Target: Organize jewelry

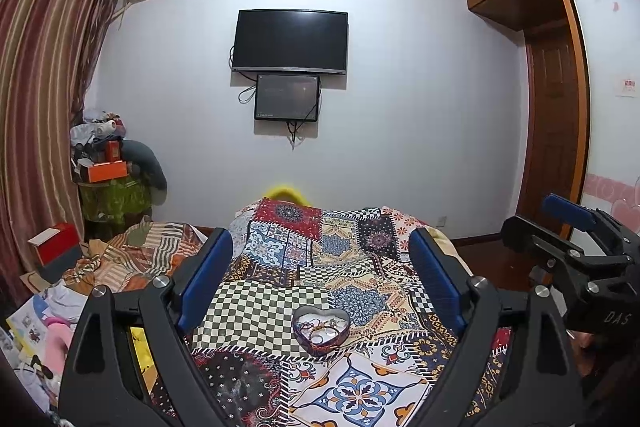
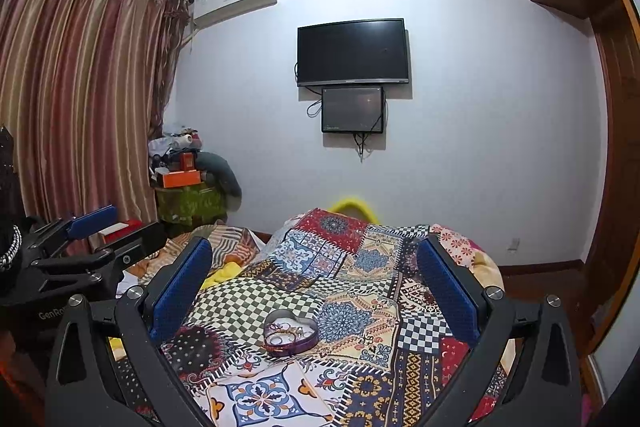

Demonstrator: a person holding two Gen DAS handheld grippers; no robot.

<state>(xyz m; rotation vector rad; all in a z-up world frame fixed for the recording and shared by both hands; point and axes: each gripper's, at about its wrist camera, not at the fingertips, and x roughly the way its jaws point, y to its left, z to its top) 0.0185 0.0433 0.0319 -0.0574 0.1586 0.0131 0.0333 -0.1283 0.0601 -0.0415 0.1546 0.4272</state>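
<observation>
My left gripper [image 1: 320, 279] hangs above the quilt [image 1: 256, 311], jaws wide, holding nothing. Ahead on the quilt sits the heart-shaped tin [image 1: 321, 327], holding rings and thin chains in a loose tangle; I judge them light, slippery and snag-prone, best pinched singly at a ring's band. My right gripper [image 2: 316, 283] is likewise wide and unloaded.
</observation>
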